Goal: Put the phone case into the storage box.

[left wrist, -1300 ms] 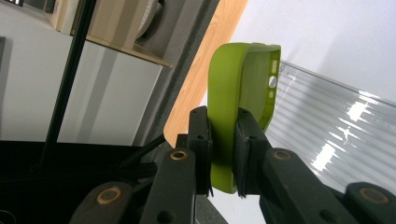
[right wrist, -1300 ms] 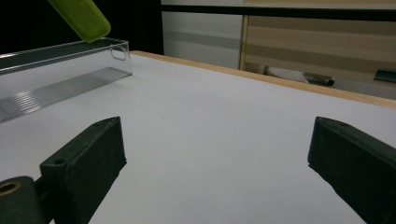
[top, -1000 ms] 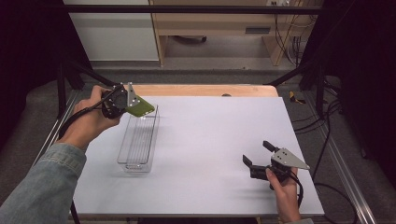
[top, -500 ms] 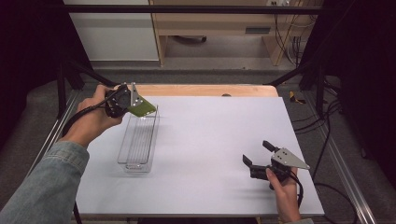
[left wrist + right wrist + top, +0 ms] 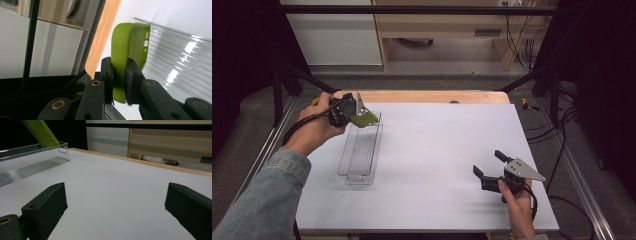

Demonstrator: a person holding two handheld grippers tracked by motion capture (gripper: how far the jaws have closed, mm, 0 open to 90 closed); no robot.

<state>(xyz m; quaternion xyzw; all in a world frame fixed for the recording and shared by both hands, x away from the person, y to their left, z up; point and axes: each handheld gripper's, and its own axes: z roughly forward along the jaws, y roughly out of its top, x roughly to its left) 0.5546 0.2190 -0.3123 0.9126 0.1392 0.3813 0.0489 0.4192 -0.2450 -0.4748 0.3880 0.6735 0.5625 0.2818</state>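
Green phone case (image 5: 125, 57) is being clamped by the left gripper (image 5: 354, 116) fingers, held above the far end of the clear tray (image 5: 362, 150); right gripper (image 5: 492, 165) is being rested on the bench (image 5: 437, 145) w/ fingers spread, nothing gripped

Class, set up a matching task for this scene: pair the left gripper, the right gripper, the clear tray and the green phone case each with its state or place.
1. left gripper
2. right gripper
3. clear tray
4. green phone case

a. lies empty on the white tabletop
b. jaws wide apart, nothing between
c. clamped by its edge, held over the tray's far end
d. jaws closed on something

Pairs: 1-d, 2-b, 3-a, 4-c
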